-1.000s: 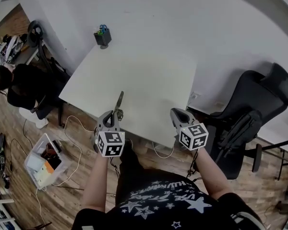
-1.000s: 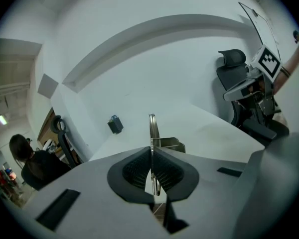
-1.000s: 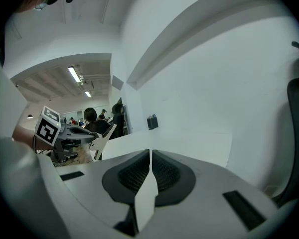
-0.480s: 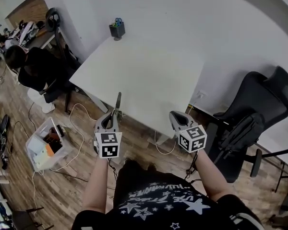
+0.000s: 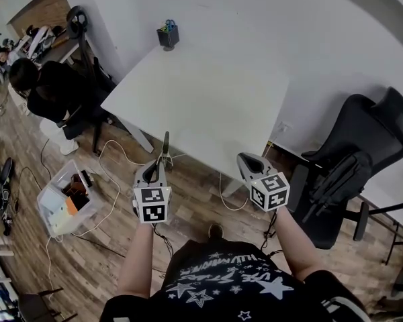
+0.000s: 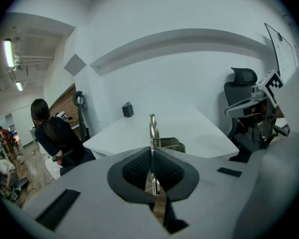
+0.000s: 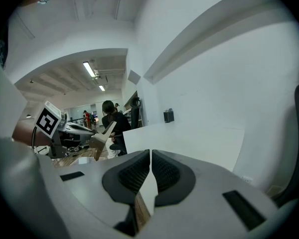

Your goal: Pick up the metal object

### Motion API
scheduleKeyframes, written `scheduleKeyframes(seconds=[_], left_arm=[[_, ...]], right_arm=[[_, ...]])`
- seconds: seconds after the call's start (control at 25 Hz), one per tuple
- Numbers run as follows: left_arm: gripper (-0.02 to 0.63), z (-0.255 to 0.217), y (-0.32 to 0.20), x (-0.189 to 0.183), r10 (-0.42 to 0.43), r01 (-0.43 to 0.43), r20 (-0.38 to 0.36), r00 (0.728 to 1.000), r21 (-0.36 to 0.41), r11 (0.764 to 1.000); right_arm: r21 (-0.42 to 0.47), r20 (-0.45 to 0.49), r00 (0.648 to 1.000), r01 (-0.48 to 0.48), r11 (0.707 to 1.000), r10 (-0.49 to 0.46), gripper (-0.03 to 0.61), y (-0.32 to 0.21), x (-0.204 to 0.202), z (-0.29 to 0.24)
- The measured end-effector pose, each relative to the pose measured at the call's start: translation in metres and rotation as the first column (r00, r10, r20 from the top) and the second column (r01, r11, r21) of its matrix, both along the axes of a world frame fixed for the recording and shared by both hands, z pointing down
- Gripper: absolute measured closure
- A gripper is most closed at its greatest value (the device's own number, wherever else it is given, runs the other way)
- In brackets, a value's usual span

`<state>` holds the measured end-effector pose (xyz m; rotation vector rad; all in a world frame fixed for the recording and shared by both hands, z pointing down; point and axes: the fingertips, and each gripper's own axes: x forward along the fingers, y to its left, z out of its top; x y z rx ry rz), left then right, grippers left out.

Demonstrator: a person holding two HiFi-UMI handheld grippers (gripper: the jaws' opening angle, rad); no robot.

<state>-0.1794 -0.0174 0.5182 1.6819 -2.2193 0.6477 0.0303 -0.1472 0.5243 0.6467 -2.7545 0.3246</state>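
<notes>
A slim metal object (image 5: 165, 148) with a long narrow blade sticks forward out of my left gripper (image 5: 162, 164), which is shut on it. In the left gripper view the metal object (image 6: 152, 128) stands edge-on between the pressed pads, and the left gripper (image 6: 151, 159) points at the white table (image 6: 189, 131). My right gripper (image 5: 244, 158) hangs level beside it, shut with nothing in it. The right gripper view shows the right gripper (image 7: 150, 167) with its pads together. Both grippers hover over the wooden floor, just short of the white table's (image 5: 201, 106) near edge.
A dark pen holder (image 5: 167, 37) stands at the table's far corner. A black office chair (image 5: 352, 159) is at the right. At the left a person (image 5: 50, 89) in black sits at another desk. A plastic box (image 5: 64, 205) and cables lie on the floor.
The view has drawn back from the table, and both grippers are now over the floor in front of its edge. The left gripper still holds the metal object.
</notes>
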Motion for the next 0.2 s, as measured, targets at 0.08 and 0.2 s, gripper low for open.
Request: scheduleKeyframes(seconds=[0.08, 0.2], left_arm=[[0.592, 0.002, 0.014, -0.002, 0.003, -0.003, -0.011, 1.0, -0.001, 1.0], [0.592, 0.004, 0.034, -0.005, 0.012, -0.012, -0.021, 1.0, -0.002, 1.0]], right_arm=[[0.0, -0.003, 1.0, -0.009, 1.0, 0.009, 0.529, 0.012, -0.002, 0.0], [0.0, -0.007, 1.0, -0.021, 1.0, 0.021, 0.529, 0.031, -0.005, 0.0]])
